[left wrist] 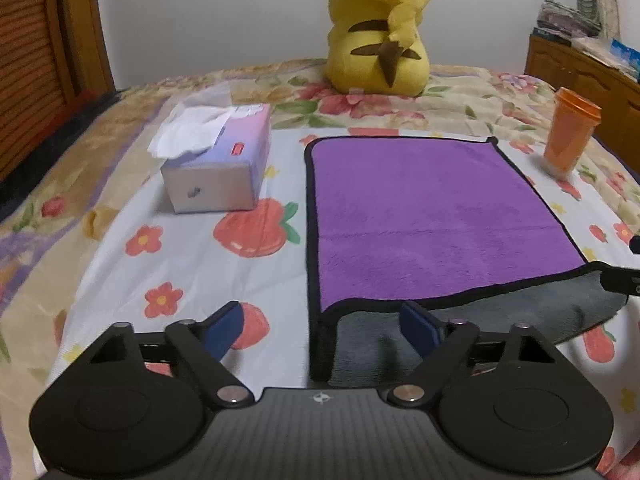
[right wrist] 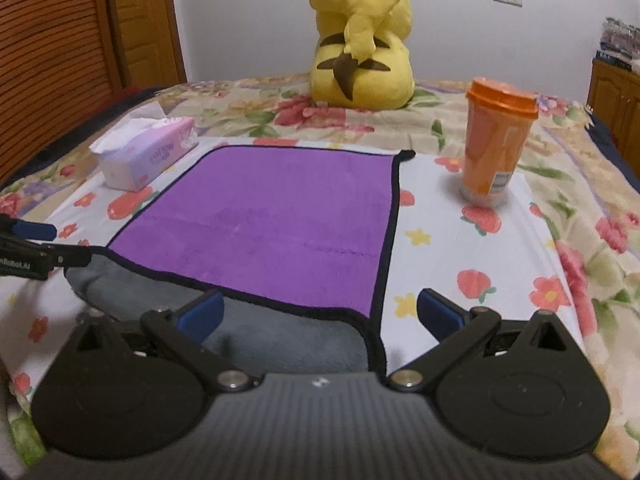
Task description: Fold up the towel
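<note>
Towel [left wrist: 420, 216] lying flat on bed [left wrist: 168, 264], centre frame, purple face up, near edge curling to show grey underside. Left hand-held gripper [left wrist: 326, 326] hovering at lower-left corner, fingers spread apart, gripping nothing. Right hand-held gripper [right wrist: 320, 314] straddling lower-right corner, likewise apart. No complete fold looking done; grasping and folding over remaining.

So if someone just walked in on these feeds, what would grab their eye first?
Probably the purple towel, spread on the flowered bedspread with its near edge folded over to show the grey underside. Behind it a big yellow plush toy sits facing the wall. An orange cup stands to the towel's right, a tissue box to its left.
</note>
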Action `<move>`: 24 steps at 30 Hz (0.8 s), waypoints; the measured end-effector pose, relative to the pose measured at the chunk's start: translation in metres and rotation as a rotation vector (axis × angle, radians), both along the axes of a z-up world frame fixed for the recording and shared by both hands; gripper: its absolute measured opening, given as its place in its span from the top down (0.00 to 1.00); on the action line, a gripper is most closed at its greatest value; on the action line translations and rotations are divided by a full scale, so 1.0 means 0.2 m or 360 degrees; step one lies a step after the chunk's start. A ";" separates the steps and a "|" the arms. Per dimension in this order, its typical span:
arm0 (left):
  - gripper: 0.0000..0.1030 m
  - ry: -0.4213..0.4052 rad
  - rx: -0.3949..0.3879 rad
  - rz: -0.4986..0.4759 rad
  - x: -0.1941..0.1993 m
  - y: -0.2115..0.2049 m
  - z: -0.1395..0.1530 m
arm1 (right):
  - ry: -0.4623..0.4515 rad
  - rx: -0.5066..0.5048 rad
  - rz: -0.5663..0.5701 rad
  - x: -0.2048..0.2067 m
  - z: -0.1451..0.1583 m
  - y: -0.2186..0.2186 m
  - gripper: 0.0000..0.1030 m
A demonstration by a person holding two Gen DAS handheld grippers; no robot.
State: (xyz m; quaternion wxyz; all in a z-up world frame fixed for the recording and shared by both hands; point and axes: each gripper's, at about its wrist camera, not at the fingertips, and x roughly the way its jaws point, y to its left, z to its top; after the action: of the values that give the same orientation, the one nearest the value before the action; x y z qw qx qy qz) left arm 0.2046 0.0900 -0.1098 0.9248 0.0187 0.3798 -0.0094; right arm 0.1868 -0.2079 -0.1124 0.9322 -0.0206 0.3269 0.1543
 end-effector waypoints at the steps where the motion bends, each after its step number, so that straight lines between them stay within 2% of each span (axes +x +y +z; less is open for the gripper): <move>1: 0.15 0.0005 -0.0010 0.0007 0.01 0.01 0.00 | 0.0013 -0.0001 0.0003 0.01 -0.01 0.00 0.01; 2: 0.17 0.0009 -0.0019 0.0013 0.01 0.02 -0.01 | 0.0022 -0.0001 0.0008 0.02 -0.02 0.00 0.01; 5: 0.24 0.0034 -0.0058 0.0013 0.02 0.04 -0.02 | 0.0072 -0.0001 0.0019 0.05 -0.04 0.00 0.16; 8: 0.36 0.0071 -0.0080 -0.0009 0.04 0.04 -0.04 | 0.0117 0.0002 0.0008 0.07 -0.07 -0.01 0.16; 11: 0.42 0.0107 -0.0090 -0.0036 0.06 0.03 -0.06 | 0.0157 0.0014 0.0000 0.09 -0.08 -0.02 0.16; 16: 0.46 0.0160 -0.0075 -0.0066 0.06 0.02 -0.09 | 0.0249 0.0036 -0.0002 0.11 -0.11 -0.04 0.16; 21: 0.50 0.0179 -0.0100 -0.0063 0.06 0.02 -0.09 | 0.0328 0.0058 0.0022 0.12 -0.13 -0.03 0.21; 24: 0.60 0.0190 -0.0121 -0.0072 0.06 0.02 -0.08 | 0.0350 0.0088 0.0031 0.12 -0.12 -0.03 0.25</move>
State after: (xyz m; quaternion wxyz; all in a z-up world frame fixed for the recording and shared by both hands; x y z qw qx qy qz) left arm 0.2170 0.0948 -0.1266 0.9001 -0.0084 0.4332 -0.0458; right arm 0.2105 -0.2140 -0.1361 0.8894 0.0190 0.4225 0.1736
